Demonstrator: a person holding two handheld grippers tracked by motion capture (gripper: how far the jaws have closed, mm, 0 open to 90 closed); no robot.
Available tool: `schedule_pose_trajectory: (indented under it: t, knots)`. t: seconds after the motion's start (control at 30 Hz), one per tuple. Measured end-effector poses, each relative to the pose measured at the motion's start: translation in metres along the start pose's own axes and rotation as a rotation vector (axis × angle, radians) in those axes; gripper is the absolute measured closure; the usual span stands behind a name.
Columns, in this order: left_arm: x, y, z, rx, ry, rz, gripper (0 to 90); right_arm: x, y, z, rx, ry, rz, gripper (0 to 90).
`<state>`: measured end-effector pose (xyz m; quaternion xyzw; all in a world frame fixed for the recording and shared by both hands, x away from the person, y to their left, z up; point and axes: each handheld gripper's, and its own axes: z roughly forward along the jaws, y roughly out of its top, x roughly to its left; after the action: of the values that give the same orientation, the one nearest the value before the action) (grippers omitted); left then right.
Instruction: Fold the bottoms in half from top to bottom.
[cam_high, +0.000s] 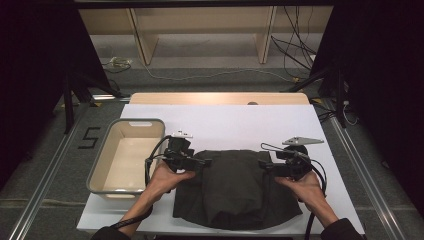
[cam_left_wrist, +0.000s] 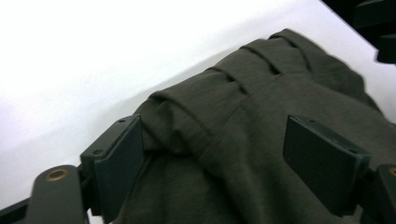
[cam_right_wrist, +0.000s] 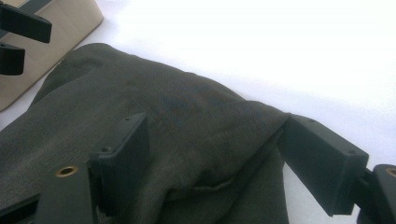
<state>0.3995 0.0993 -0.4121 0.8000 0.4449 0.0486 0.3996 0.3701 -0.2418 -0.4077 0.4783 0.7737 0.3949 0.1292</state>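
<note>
A dark olive cloth (cam_high: 235, 190) lies folded on the white table top (cam_high: 235, 122), with pleats along its far edge. My left gripper (cam_high: 202, 162) hovers at the cloth's left edge, held in a person's hand. In the left gripper view its jaws (cam_left_wrist: 215, 140) stand wide apart, and a fold of cloth (cam_left_wrist: 243, 107) lies between them untouched. My right gripper (cam_high: 262, 166) hovers at the cloth's right edge. Its jaws (cam_right_wrist: 219, 140) are open too, over the cloth's corner (cam_right_wrist: 163, 121), with neither pad pressing on it.
A grey-rimmed beige bin (cam_high: 100, 170) stands empty at the table's left, close to the left hand; its corner (cam_right_wrist: 70, 28) appears in the right gripper view. White table surface stretches beyond the cloth. Cables and shelf legs lie on the floor past the table.
</note>
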Motion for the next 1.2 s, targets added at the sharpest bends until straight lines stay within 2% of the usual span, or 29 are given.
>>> schedule_pose_trajectory:
  t: [0.17,0.23,0.37,0.63,0.7,0.83,0.9,1.03,1.2]
  knots:
    - [0.004,-0.003,-0.001,0.022,0.015,-0.026,17.8,-0.003,-0.001,-0.002,0.003,0.002,0.005,21.5]
    - [0.005,-0.003,-0.001,0.034,0.035,-0.034,17.2,-0.004,-0.001,-0.003,0.005,-0.004,0.007,21.5]
    - [0.009,-0.005,-0.004,0.044,0.059,-0.08,17.2,-0.006,-0.003,-0.004,0.016,-0.011,0.007,20.6]
    - [0.012,-0.012,-0.004,0.072,0.057,-0.099,15.7,-0.01,-0.004,-0.004,0.027,-0.014,0.01,17.9]
    - [0.012,-0.014,-0.002,0.092,0.043,-0.101,15.7,-0.01,-0.005,-0.003,0.041,-0.015,0.009,17.9]
    - [0.01,-0.019,0.002,0.131,0.044,-0.12,15.7,-0.01,-0.006,-0.001,0.068,-0.024,-0.001,17.9]
    - [0.01,-0.021,0.003,0.143,0.033,-0.14,15.7,-0.011,-0.007,0.0,0.074,-0.024,0.0,17.9]
    - [0.01,-0.023,0.005,0.138,0.027,-0.146,16.0,-0.014,-0.008,0.002,0.079,-0.024,0.003,18.1]
    - [0.012,-0.028,0.01,0.158,0.029,-0.151,16.0,-0.016,-0.009,0.001,0.091,-0.03,0.018,18.6]
